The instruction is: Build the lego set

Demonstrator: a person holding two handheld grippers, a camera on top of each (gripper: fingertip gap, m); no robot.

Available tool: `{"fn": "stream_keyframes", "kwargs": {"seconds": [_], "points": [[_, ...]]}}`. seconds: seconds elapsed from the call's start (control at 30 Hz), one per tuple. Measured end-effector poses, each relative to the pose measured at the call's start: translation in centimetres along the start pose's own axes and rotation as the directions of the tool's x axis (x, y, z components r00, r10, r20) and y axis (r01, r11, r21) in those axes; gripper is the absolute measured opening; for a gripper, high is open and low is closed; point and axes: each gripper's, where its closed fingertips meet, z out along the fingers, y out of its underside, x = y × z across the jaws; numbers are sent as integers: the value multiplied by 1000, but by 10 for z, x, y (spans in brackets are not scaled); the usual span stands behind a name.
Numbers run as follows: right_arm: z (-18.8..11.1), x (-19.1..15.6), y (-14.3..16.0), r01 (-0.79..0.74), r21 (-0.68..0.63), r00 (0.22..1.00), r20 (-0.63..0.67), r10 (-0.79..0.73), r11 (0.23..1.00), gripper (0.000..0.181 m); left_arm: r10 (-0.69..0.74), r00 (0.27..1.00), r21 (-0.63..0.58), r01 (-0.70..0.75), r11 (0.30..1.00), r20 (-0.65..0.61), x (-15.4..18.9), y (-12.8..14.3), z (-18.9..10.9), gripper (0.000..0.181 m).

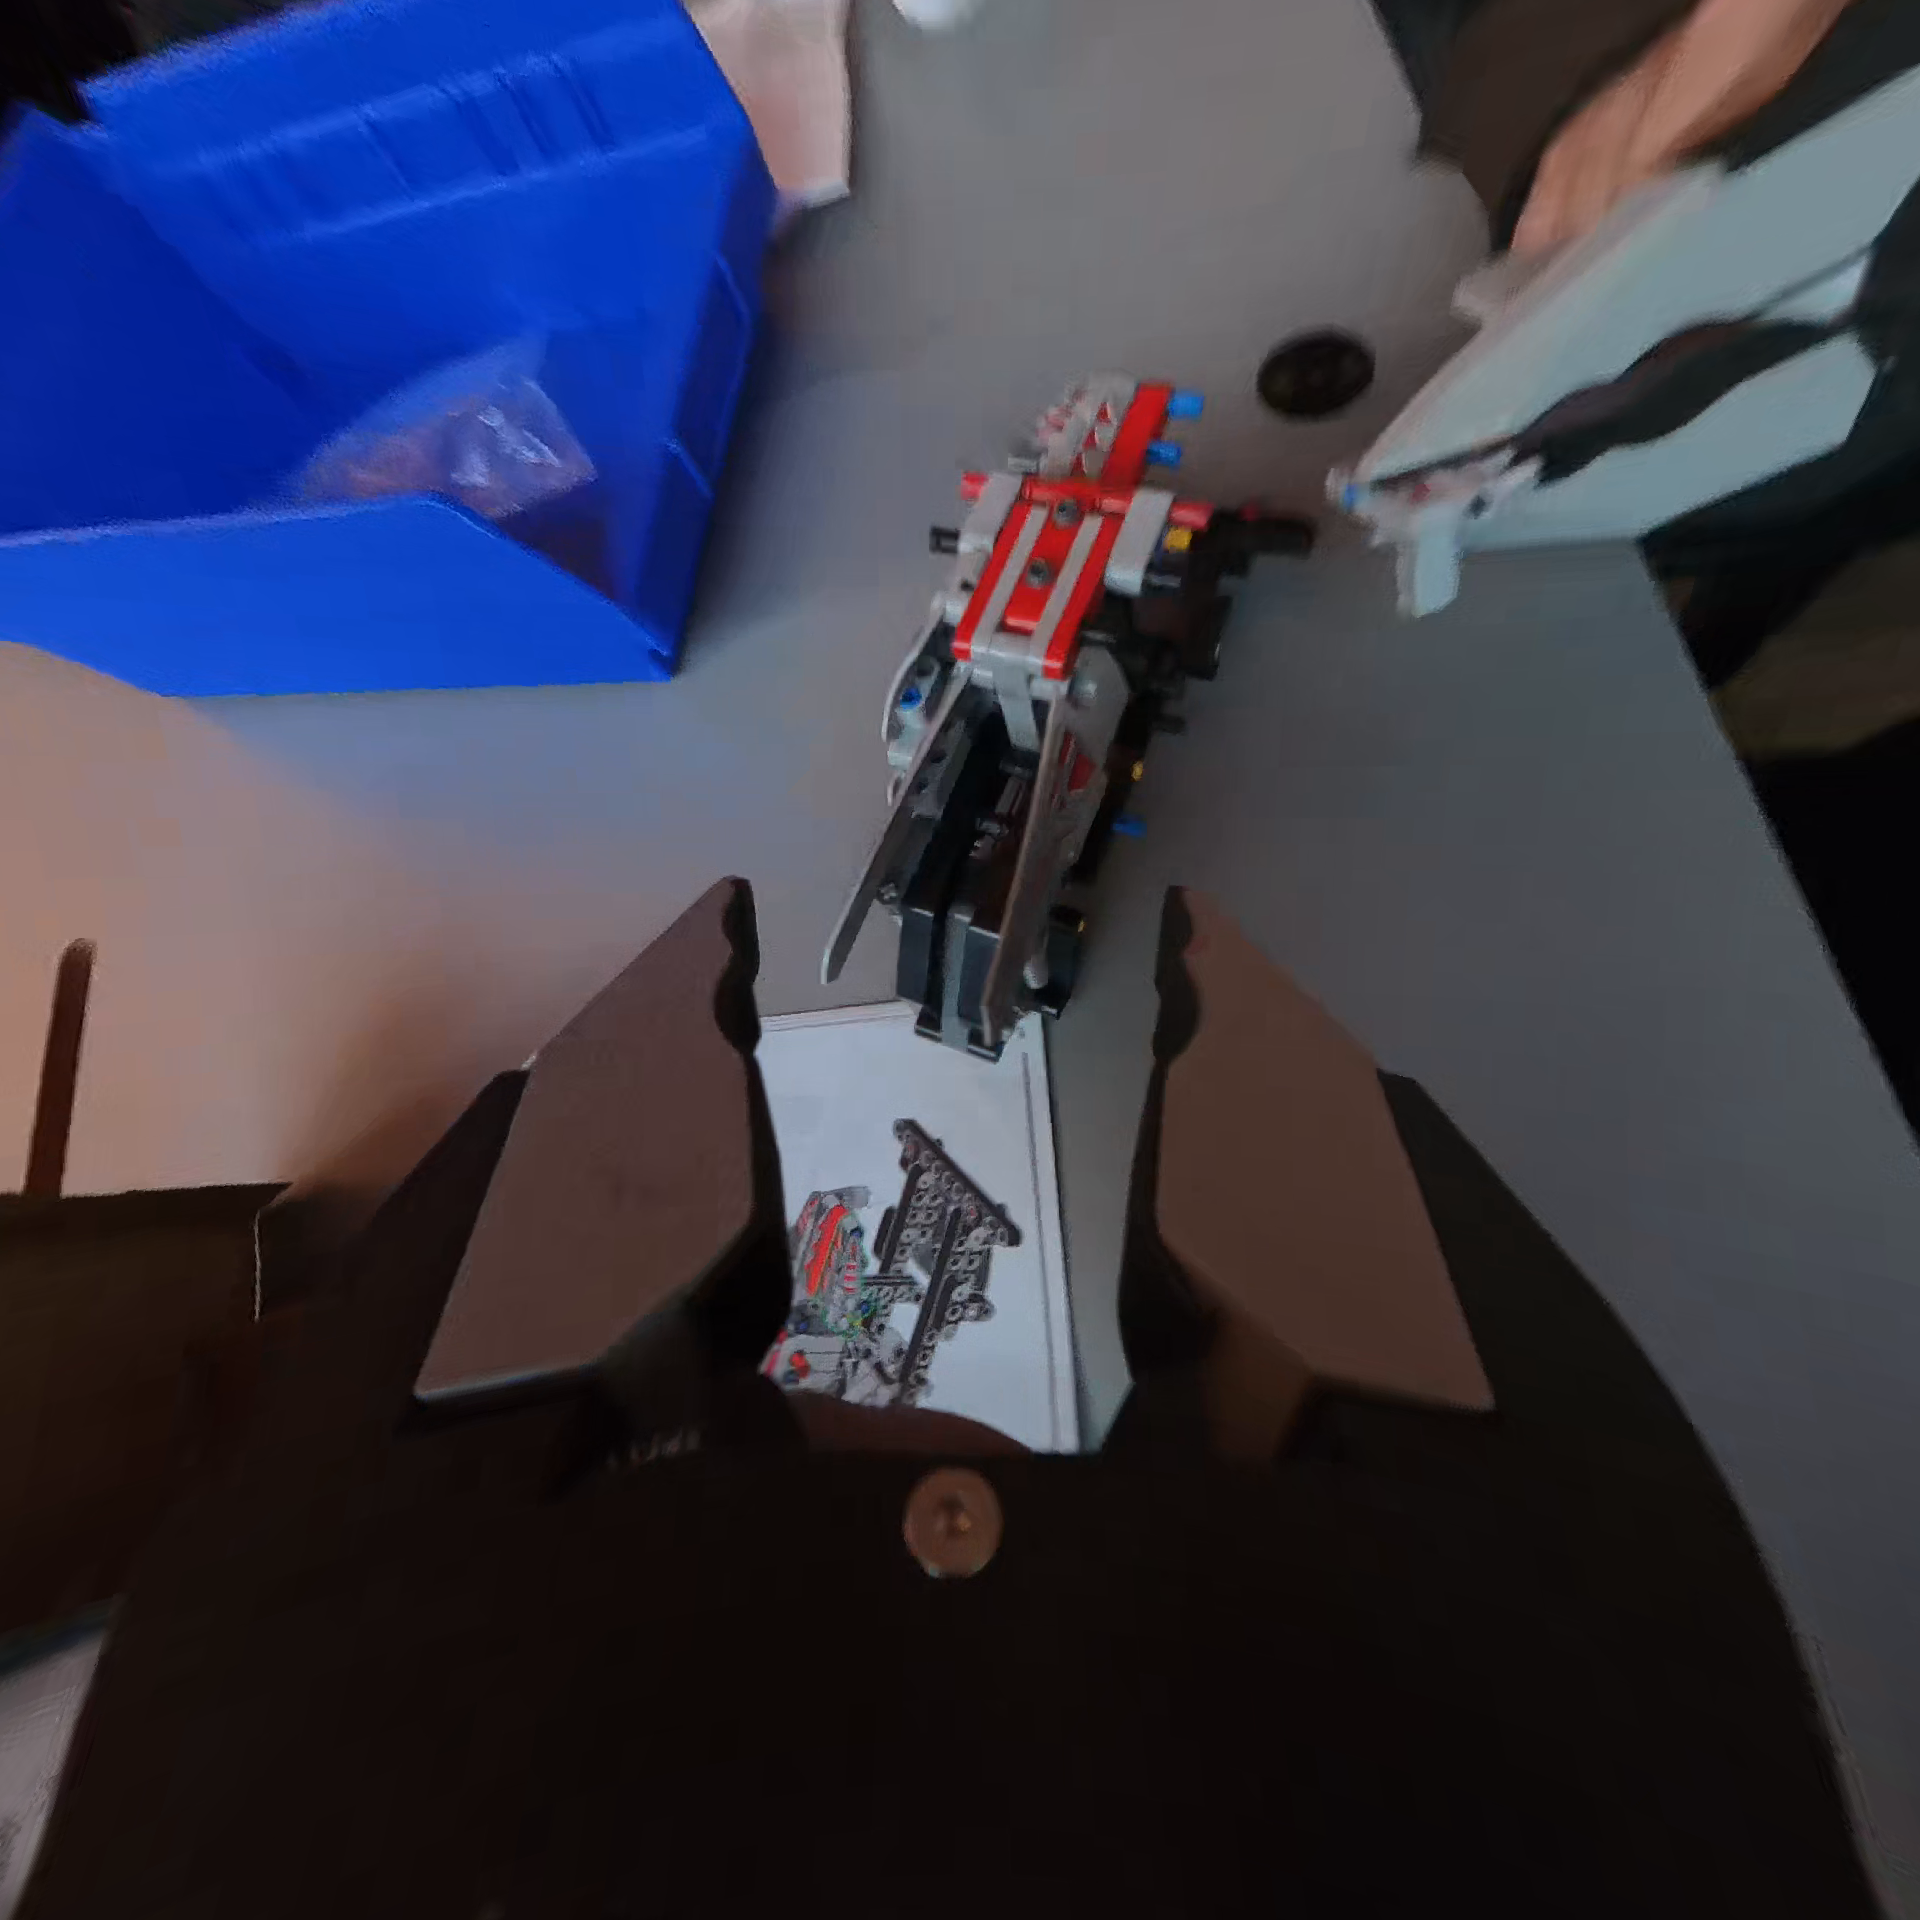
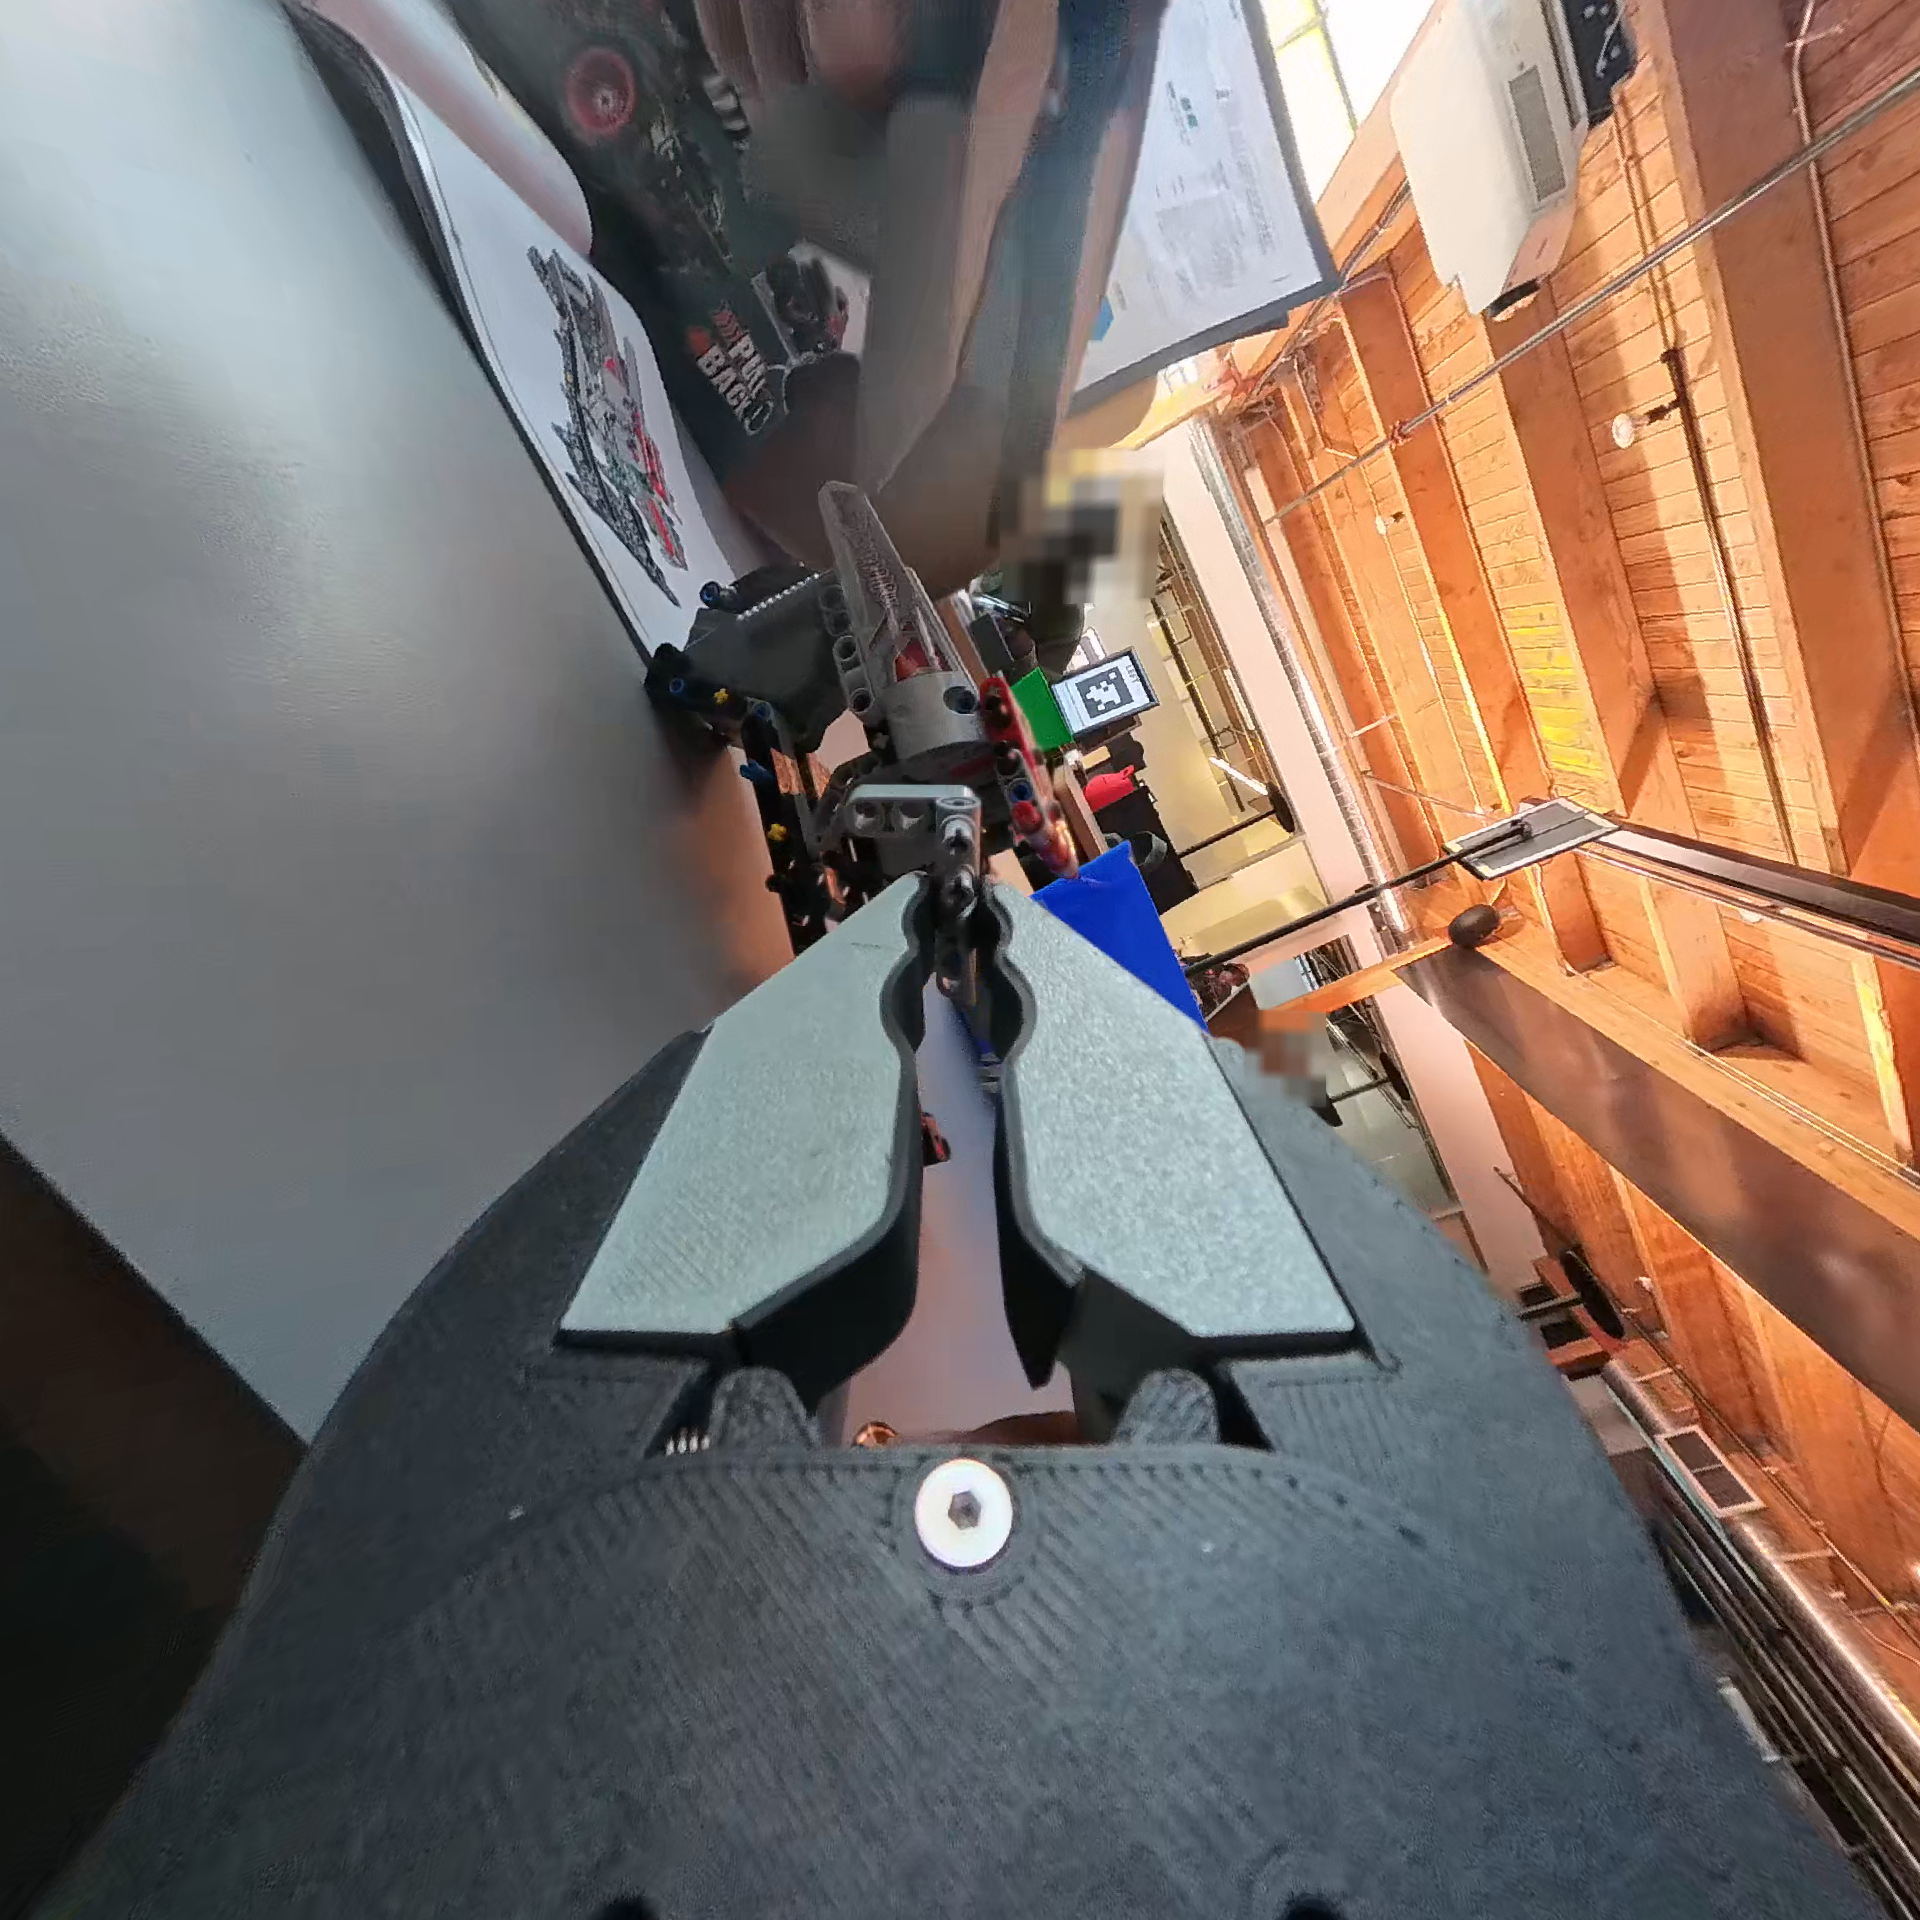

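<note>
- Left gripper (image 1: 956, 914): fingers spread wide, empty, above instruction booklet (image 1: 935, 1195), partly hidden.
- Lego model (image 1: 1039, 665) on grey table (image 1: 1455, 935), just ahead.
- Right gripper (image 2: 961, 914): pinching small grey piece (image 2: 940, 821); grip detail blurry.

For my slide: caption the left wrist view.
Open left gripper above the booklet, facing the lego model beside a blue bin.

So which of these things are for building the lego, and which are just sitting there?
For the build:
lego model
small lego piece in the right gripper
instruction booklet
left gripper, open
blue bin with a parts bag

Just sitting there:
round black table hole
</note>
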Motion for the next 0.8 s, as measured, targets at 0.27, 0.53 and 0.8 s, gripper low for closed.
{"fn": "stream_keyframes", "kwargs": {"seconds": [0.27, 0.53, 0.8], "points": [[-8, 6, 4, 16, -14, 1000, 20, -16, 1000, 4, -114, 958, -175, 69, 982, -264, 7, 23, 25, 62], [-14, 24, 22, 63, -74, 998, -23, -65, 995, 4, -219, 936, -154, 182, 971, -276, 41, 21, 14, 62], [-10, 24, 33, 212, -99, 976, -36, -216, 972, 4, -169, 934, -45, 164, 985, -315, 61, 2, -17, 63]]}}
